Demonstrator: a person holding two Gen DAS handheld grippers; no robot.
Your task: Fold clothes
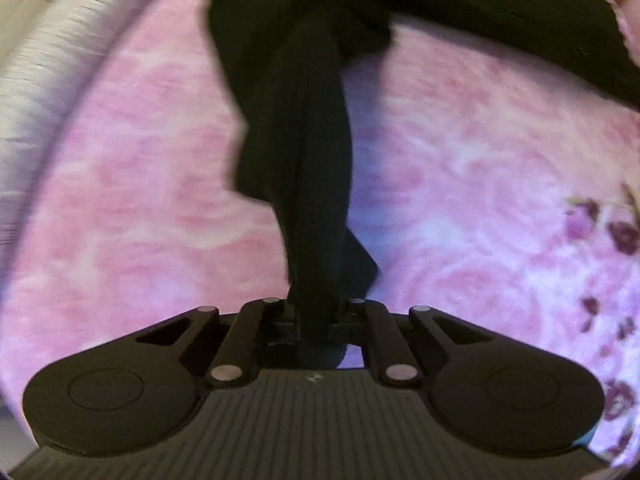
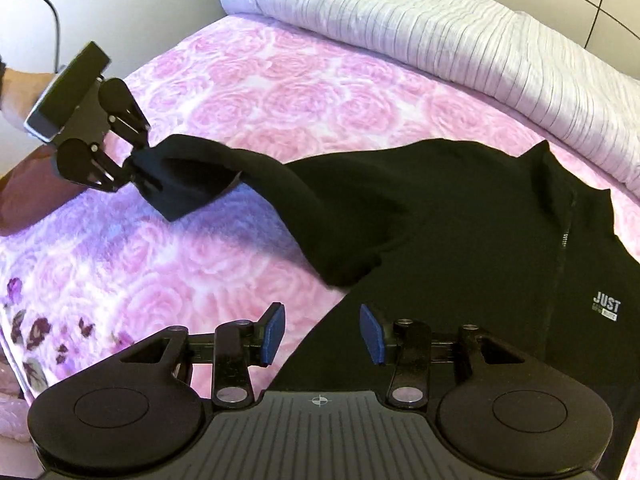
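Jacket [image 2: 460, 216]: black, zipped, lying front-up on the pink bedspread [image 2: 280, 92]; body spread flat, no fold visible in it.
Sleeve [image 2: 256, 184]: drawn out sideways, cuff lifted off the bed.
Left gripper [image 2: 134, 162]: clenched on the cuff.
Right gripper [image 2: 322, 334]: released, holding nothing, poised above the jacket's lower edge.
Progress: sleeve in hand, not laid over the body; body folds appear outstanding.
Quilt [image 2: 420, 28]: rolled, beyond the jacket.
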